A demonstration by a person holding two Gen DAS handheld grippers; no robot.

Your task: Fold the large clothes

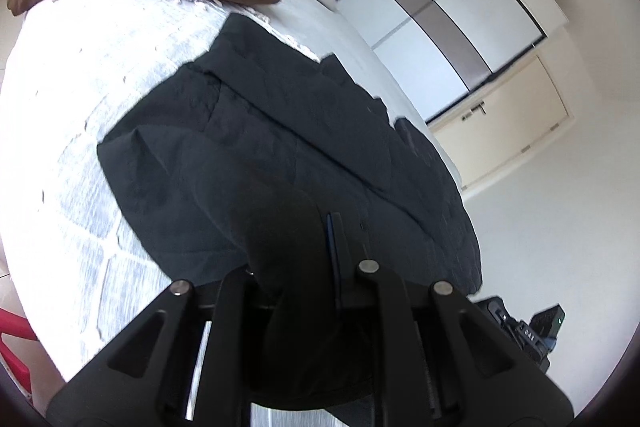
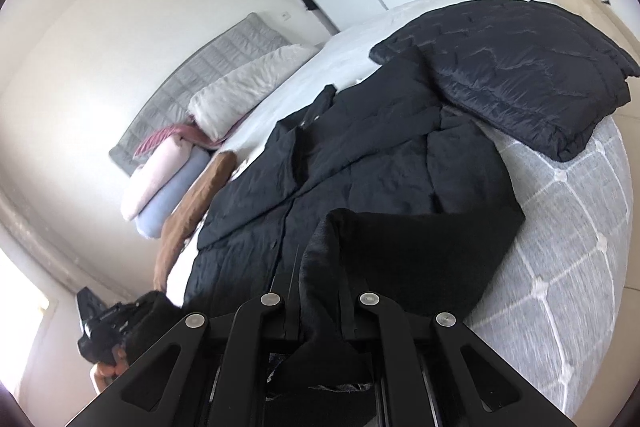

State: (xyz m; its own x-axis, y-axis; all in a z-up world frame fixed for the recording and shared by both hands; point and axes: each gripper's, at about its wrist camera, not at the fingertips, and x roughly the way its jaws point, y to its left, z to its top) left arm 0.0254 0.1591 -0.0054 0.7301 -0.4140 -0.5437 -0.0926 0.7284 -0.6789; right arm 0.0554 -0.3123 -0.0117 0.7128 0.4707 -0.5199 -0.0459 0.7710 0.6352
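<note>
My left hand-held gripper (image 1: pixel 308 227) is matte black with angular linkage arms and silver pivot pins; my right hand-held gripper (image 2: pixel 320 263) looks identical.

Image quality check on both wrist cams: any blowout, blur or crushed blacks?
Left wrist view: the white bedspread is blown out on the left, its pattern smeared by motion blur; the dark coat reads almost black near the jaws. Right wrist view: exposure is more even, though the window corner clips and the coat's near fold loses detail.
</note>
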